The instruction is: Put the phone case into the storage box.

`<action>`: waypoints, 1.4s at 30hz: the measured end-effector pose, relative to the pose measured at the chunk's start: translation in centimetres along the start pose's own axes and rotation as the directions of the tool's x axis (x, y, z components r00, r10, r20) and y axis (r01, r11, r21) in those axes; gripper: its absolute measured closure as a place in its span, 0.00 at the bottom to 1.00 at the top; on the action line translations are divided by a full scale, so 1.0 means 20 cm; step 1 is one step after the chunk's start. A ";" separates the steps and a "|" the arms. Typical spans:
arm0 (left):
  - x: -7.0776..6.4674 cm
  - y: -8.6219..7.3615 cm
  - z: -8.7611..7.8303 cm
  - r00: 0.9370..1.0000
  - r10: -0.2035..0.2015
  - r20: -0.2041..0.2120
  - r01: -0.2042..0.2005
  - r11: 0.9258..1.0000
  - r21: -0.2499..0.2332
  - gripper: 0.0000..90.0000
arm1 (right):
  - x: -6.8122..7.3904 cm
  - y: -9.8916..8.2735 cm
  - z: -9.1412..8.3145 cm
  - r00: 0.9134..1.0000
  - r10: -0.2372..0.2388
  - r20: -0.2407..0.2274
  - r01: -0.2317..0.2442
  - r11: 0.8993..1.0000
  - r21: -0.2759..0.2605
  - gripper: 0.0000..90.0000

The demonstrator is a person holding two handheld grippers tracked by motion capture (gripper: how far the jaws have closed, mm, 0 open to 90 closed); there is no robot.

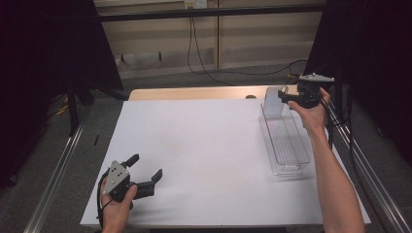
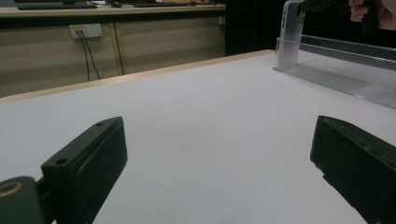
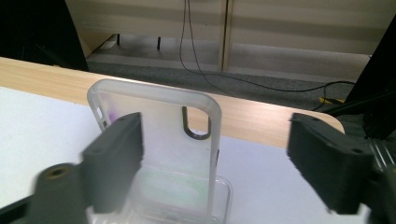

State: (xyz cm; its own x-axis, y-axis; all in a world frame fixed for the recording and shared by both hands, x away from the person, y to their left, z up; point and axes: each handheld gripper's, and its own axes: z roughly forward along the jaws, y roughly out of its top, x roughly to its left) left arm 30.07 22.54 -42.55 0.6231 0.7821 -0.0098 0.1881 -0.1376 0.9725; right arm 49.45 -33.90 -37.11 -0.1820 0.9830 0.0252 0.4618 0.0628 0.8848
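Observation:
A translucent phone case [image 1: 273, 101] stands upright at the far end of a long clear plastic tray [image 1: 291, 150] on the right of the table. My right gripper [image 1: 286, 92] hovers open beside the case's top. In the right gripper view the case [image 3: 159, 135] rises between the jaws of the right gripper [image 3: 215, 128], close to the left one, and nothing is clamped. My left gripper [image 1: 145, 166] rests open near the front left of the table. The left gripper [image 2: 217, 135] holds nothing, with the tray [image 2: 345, 70] and case [image 2: 289, 32] far off at the right.
A white sheet [image 1: 204, 145] covers the table, and a strip of bare wood [image 1: 194, 93] shows along the far edge. Metal rails [image 1: 53, 179] run along both sides. Cables [image 1: 204, 68] lie on the floor beyond the table, and dark curtains hang at both sides.

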 end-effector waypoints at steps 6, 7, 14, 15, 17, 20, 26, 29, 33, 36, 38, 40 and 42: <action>0.00 0.00 0.00 1.000 -0.002 -0.006 0.002 1.000 0.000 0.04 | 0.00 0.00 0.00 1.000 0.008 0.004 -0.008 1.000 -0.006 0.03; 0.00 0.00 0.00 1.000 -0.003 -0.007 0.003 1.000 -0.001 0.04 | 0.00 0.00 0.00 1.000 0.015 0.010 -0.014 1.000 -0.008 0.03; 0.01 0.01 0.02 1.000 -0.010 -0.012 0.010 1.000 -0.005 0.04 | 0.00 0.00 -0.03 1.000 0.019 0.000 -0.019 0.999 -0.043 0.03; 0.01 0.01 0.02 1.000 -0.010 -0.016 0.010 1.000 -0.003 0.04 | 0.00 0.00 -0.04 1.000 0.018 -0.006 -0.019 0.999 -0.046 0.03; 0.01 0.01 0.02 1.000 -0.013 -0.020 0.013 1.000 -0.005 0.04 | 0.01 -0.01 -0.05 1.000 0.001 -0.006 -0.002 0.998 -0.062 0.03; 0.01 0.01 0.02 1.000 -0.015 -0.020 0.015 1.000 -0.007 0.04 | 0.02 -0.02 -0.06 1.000 0.000 0.016 0.002 0.996 -0.086 0.04; 0.01 0.01 0.01 1.000 -0.011 -0.013 0.011 1.000 -0.018 0.04 | 0.04 -0.04 -0.09 0.999 -0.015 0.030 0.019 0.992 -0.127 0.06; 0.01 0.01 -0.01 1.000 -0.011 -0.014 0.010 1.000 -0.020 0.04 | 0.05 -0.05 -0.11 0.999 -0.021 0.026 0.024 0.992 -0.125 0.07; 0.02 0.01 -0.02 1.000 -0.013 -0.017 0.013 0.999 -0.030 0.04 | 0.06 -0.06 -0.13 0.999 -0.038 0.030 0.041 0.991 -0.130 0.08; 0.02 0.02 -0.03 1.000 -0.015 -0.014 0.015 0.999 -0.038 0.04 | 0.07 -0.08 -0.16 0.999 -0.024 0.035 0.029 0.988 -0.150 0.08; 0.02 0.02 -0.04 1.000 -0.018 -0.016 0.017 0.999 -0.039 0.04 | 0.07 -0.09 -0.18 1.000 -0.012 0.025 0.015 0.987 -0.157 0.08; 0.02 0.02 -0.04 1.000 -0.017 -0.014 0.016 0.999 -0.041 0.04 | 0.08 -0.10 -0.20 0.999 -0.025 0.038 0.031 0.984 -0.173 0.08; 0.02 0.02 -0.04 1.000 -0.021 -0.016 0.020 0.999 -0.041 0.04 | 0.09 -0.11 -0.21 0.999 -0.018 0.046 0.026 0.982 -0.185 0.04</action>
State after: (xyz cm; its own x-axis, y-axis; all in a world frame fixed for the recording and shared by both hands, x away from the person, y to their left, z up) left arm 29.87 23.26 -42.05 0.6068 0.7944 -0.0265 0.1693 -0.0965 0.9808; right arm 44.41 -33.10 -37.08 -0.1499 0.9886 -0.0124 0.2885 0.0558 0.9559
